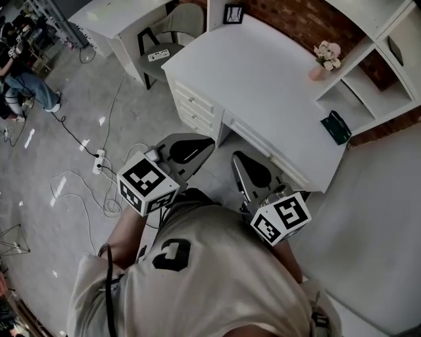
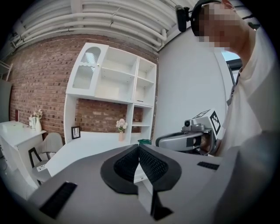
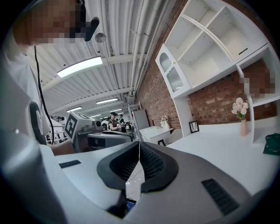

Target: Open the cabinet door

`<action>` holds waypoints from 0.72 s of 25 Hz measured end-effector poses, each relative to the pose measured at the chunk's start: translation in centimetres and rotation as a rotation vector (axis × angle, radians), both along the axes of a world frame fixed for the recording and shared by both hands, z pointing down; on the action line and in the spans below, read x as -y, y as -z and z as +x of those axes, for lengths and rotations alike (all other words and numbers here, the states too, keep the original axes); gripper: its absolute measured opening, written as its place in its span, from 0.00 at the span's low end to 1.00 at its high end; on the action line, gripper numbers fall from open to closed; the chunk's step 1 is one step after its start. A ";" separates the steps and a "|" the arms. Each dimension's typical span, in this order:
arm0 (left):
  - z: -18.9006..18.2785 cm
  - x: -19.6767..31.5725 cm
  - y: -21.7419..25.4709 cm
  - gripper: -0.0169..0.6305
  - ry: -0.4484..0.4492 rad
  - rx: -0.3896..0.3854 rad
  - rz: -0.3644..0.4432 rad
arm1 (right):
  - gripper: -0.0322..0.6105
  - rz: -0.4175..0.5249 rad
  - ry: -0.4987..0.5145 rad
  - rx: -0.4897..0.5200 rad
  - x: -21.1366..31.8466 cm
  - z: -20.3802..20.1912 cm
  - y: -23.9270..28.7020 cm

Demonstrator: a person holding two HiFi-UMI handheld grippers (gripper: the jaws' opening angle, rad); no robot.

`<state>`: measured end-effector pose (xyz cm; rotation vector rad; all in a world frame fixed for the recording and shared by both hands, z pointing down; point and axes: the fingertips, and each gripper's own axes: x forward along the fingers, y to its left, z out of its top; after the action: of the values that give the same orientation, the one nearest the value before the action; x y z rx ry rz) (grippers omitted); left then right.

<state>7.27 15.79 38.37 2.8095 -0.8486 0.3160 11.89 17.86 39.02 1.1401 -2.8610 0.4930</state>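
Observation:
A white hutch with open shelves (image 2: pixel 122 78) stands on the back of a white desk (image 1: pixel 263 85) against a brick wall. Its glass-fronted arched cabinet door (image 2: pixel 85 70) is closed at the hutch's upper left, and it also shows in the right gripper view as the arched door (image 3: pixel 172 75). My left gripper (image 1: pixel 207 142) and right gripper (image 1: pixel 238 160) hover side by side in front of the desk's near edge, well short of the hutch. In their own views the left gripper (image 2: pixel 138 148) and right gripper (image 3: pixel 139 145) both have their jaws shut with nothing between them.
On the desk are a pink vase of flowers (image 1: pixel 325 59), a small picture frame (image 1: pixel 233 13) and a dark green object (image 1: pixel 337 127). Drawers (image 1: pixel 194 108) line the desk front. A chair (image 1: pixel 164 39), a power strip with cables (image 1: pixel 99 160) and people (image 1: pixel 20 72) are at the left.

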 end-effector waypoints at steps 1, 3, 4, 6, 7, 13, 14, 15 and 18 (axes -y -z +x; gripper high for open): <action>0.4 -0.2 -0.3 0.05 -0.003 0.003 -0.009 | 0.09 -0.006 -0.006 0.000 -0.2 0.4 -0.2; 1.5 -0.6 -0.7 0.05 -0.028 0.014 -0.026 | 0.09 -0.019 -0.030 0.008 -0.2 1.3 -0.4; 2.1 -0.8 -0.8 0.05 -0.045 0.019 -0.031 | 0.09 -0.027 -0.045 0.014 -0.2 1.8 -0.5; 2.9 -0.7 -0.8 0.05 -0.065 0.026 -0.028 | 0.09 -0.046 -0.069 0.029 0.2 2.4 -0.8; 3.1 -0.5 -0.9 0.05 -0.066 0.031 -0.025 | 0.09 -0.056 -0.074 0.034 0.3 2.5 -1.0; 2.6 0.0 -2.1 0.05 -0.045 0.046 -0.053 | 0.09 -0.106 -0.053 0.038 0.6 1.9 -2.5; 2.3 0.3 -2.4 0.05 -0.040 0.047 -0.057 | 0.09 -0.112 -0.051 0.037 0.8 1.7 -2.7; 2.0 0.6 -2.6 0.05 -0.035 0.048 -0.063 | 0.09 -0.119 -0.052 0.037 1.1 1.5 -2.9; 1.3 1.4 -2.6 0.05 -0.062 0.044 -0.074 | 0.09 -0.135 -0.047 0.032 2.1 0.6 -3.0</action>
<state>8.61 14.35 41.01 2.7737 -0.7435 0.4116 12.51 15.75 42.05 1.1890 -2.7832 0.7011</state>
